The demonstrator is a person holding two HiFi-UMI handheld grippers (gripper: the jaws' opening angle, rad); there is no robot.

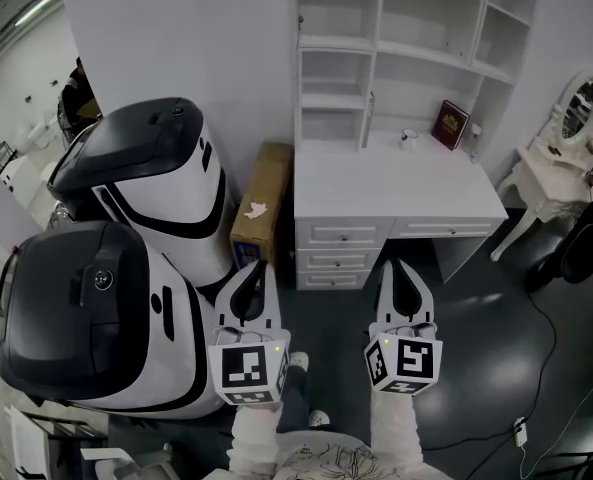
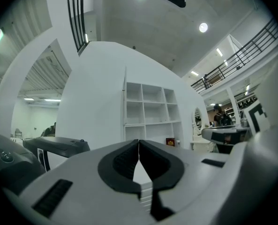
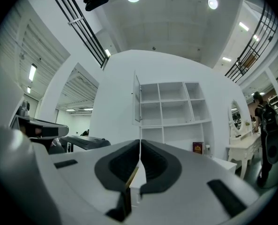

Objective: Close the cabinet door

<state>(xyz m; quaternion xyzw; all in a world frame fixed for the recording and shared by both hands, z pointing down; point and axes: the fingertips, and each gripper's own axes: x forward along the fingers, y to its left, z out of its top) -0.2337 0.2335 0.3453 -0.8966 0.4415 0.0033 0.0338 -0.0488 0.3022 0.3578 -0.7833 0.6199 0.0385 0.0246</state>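
Left claw (image 2: 139,143) and right claw (image 3: 139,143) are pressed together, empty. Cabinet door (image 3: 137,99) stands open, well apart at twelve o'clock.

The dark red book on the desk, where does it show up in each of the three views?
Head view: the dark red book stands at the back of the white desk, upper right of centre.
Left gripper view: small, just right of centre.
Right gripper view: right of centre, lower half.
Shared landmark: the white shelf unit directly above the book in every view.
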